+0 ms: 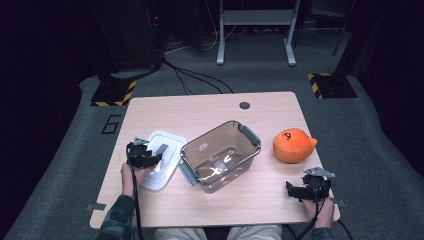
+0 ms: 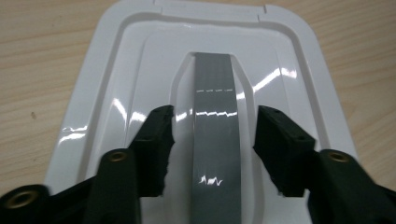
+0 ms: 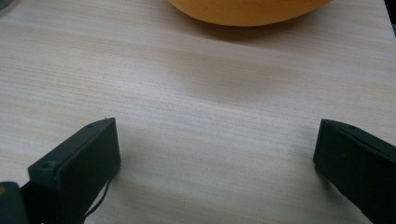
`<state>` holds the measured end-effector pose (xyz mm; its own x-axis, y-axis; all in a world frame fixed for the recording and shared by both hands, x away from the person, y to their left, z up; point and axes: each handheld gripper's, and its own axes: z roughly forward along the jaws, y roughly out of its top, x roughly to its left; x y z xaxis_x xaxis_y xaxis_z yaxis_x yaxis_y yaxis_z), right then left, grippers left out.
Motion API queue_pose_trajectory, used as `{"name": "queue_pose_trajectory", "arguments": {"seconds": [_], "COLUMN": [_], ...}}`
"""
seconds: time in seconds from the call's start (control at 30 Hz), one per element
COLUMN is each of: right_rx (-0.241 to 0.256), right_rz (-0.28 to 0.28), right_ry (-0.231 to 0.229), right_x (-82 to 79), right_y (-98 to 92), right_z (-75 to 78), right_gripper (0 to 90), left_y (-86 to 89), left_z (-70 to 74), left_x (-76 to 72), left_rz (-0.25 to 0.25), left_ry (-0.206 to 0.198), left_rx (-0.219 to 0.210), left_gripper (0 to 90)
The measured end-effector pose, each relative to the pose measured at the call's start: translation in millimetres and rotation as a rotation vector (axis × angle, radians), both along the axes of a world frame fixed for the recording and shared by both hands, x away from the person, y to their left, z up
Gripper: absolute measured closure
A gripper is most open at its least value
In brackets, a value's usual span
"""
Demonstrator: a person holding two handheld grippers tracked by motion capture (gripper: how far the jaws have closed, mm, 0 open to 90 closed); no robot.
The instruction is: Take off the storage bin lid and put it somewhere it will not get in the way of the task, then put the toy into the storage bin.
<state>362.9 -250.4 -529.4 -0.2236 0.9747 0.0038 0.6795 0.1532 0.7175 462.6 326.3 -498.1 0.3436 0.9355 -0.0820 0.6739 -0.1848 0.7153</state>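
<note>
Left gripper [image 2: 212, 140] straddles lid handle [image 2: 215, 140], seemingly untouching; right gripper [image 3: 215, 158] gapes wide.

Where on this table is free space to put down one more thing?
Bare wood runs along the table's far edge behind the clear container, and along the near edge in front of it. The middle row is crowded: white lid, container, orange plush toy.

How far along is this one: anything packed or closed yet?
Nothing packed: the clear container stands open and empty, and the orange plush toy lies on the table beside it. In hand: the open left claw straddles the grey handle of the white lid. The right claw is open, toy ungrasped.
</note>
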Motion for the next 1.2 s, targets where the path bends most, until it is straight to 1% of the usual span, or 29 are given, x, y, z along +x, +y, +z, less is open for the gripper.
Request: {"name": "queue_pose_trajectory", "arguments": {"seconds": [0.03,0.07,0.1,0.13,0.17,0.2,0.3,0.33,0.5,0.57,0.7,0.77,0.93,1.0,1.03,1.13,1.2], "right_rx": [0.000,0.000,0.000,0.000,0.000,0.000,0.000,0.000,0.000,0.000,0.000,0.000,0.000,0.000,0.000,0.000,-0.001], "right_rz": [0.000,0.000,0.000,0.000,0.000,0.000,0.001,0.001,0.001,0.001,0.001,0.001,0.001,0.001,0.000,0.000,0.000], "right_ry": [0.000,0.000,0.000,0.000,0.000,0.000,0.000,0.000,0.000,0.000,0.000,0.000,0.000,0.000,0.000,0.001,0.000], "right_x": [0.0,0.0,0.0,0.0,0.0,0.0,0.1,0.1,0.1,0.0,0.1,0.0,0.1,0.0,0.0,0.0,0.1], "right_y": [0.0,0.0,0.0,0.0,0.0,0.0,-0.1,-0.1,-0.1,0.0,-0.1,-0.1,-0.1,0.0,0.0,0.0,0.1], "right_z": [0.0,0.0,0.0,0.0,0.0,0.0,0.0,0.0,0.0,0.0,0.0,0.0,0.1,0.1,0.1,0.1,0.1], "right_gripper": [0.0,0.0,0.0,0.0,0.0,0.0,0.0,0.0,0.0,0.0,0.0,0.0,0.0,0.0,0.0,0.0,0.0], "left_y": [-0.6,-0.7,-1.5,-2.2,-2.5,-3.3,-5.3,-5.7,-10.9,-13.4,-19.7,-21.3,-24.3,-25.5,-25.6,-26.8,-28.1], "left_z": [2.9,4.7,7.5,8.5,10.7,11.5,14.9,16.0,21.7,22.5,21.6,21.5,21.7,20.5,20.0,18.9,17.9], "left_x": [-1.4,-2.2,-4.3,-5.6,-8.2,-10.2,-16.1,-17.3,-27.6,-32.4,-42.7,-47.7,-59.7,-64.6,-67.7,-76.4,-81.5], "left_rz": [0.011,0.009,0.012,0.015,0.012,0.015,0.011,0.006,-0.017,-0.025,-0.045,-0.052,-0.074,-0.077,-0.087,-0.093,-0.095], "left_ry": [-0.002,-0.008,-0.013,-0.019,-0.016,-0.021,-0.033,-0.032,-0.059,-0.055,-0.072,-0.079,-0.083,-0.084,-0.084,-0.087,-0.097], "left_rx": [0.001,0.006,0.021,0.024,0.017,0.007,-0.004,-0.006,-0.003,-0.006,0.000,-0.009,-0.012,-0.009,-0.004,-0.010,-0.011], "left_gripper": [34.5,29.9,27.6,24.4,22.5,20.4,16.4,15.8,14.9,14.6,14.3,14.1,12.8,12.2,12.1,11.6,11.5]}}
